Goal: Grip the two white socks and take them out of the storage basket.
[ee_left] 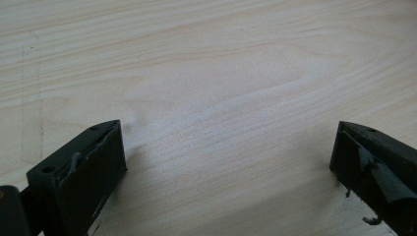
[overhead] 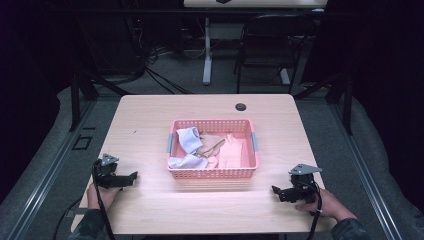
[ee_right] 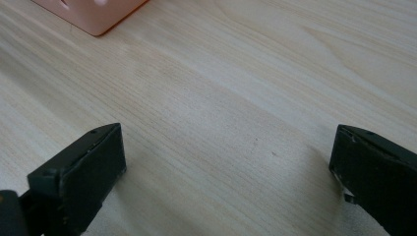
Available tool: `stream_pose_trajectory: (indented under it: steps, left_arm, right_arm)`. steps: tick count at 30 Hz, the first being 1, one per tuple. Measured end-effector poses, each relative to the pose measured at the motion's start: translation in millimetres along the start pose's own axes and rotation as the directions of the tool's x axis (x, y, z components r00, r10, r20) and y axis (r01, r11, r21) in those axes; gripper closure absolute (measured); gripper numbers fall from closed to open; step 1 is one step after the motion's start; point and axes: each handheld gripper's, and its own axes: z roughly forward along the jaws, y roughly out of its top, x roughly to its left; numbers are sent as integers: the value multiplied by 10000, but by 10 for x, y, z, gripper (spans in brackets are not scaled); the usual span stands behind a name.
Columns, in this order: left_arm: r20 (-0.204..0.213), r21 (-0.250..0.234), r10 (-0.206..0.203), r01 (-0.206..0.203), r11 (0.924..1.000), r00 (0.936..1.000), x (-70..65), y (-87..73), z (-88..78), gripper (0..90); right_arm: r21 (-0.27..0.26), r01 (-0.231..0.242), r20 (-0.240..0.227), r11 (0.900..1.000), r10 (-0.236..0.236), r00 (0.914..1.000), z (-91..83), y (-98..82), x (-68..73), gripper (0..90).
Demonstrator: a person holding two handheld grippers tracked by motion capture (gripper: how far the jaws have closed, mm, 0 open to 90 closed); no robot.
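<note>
the pink basket (overhead: 213,173) with cloths (overhead: 188,140) stood at table (overhead: 150,120) centre. the left gripper (overhead: 131,177) rested at 8 o'clock, the right gripper (overhead: 276,192) at 4 o'clock, both jaws wide, holding nothing.

A pink plastic basket (overhead: 212,172) sits mid-table, upright, holding crumpled white, tan and pink cloths (overhead: 190,142).

Rectangular pale wood-grain table (overhead: 150,120), small round dark cable hole (overhead: 241,107) near far edge, pink perforated plastic basket (overhead: 212,173) at centre, apparently holding cloths
</note>
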Motion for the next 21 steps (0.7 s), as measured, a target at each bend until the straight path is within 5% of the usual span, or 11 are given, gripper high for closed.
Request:
stream_pose_trajectory:
  steps: [12, 16, 21]
  left_arm:
    - [22, 336, 285, -286, 9990, 9996, -12, 41, -17, 13]
    - [686, 502, -16, -18, 9987, 9976, -25, 176, -113, 2]
    - [942, 458, -183, 140, 9989, 9954, -58, 381, -281, 2]
  right_arm:
    - [22, 20, -19, 10000, -20, 10000, 0, 4, -1, 0]
    - [-22, -12, -29, 10000, 12, 10000, 3, 2, 1, 0]
    - [26, 25, -24, 10000, -25, 10000, -1, 4, -1, 0]
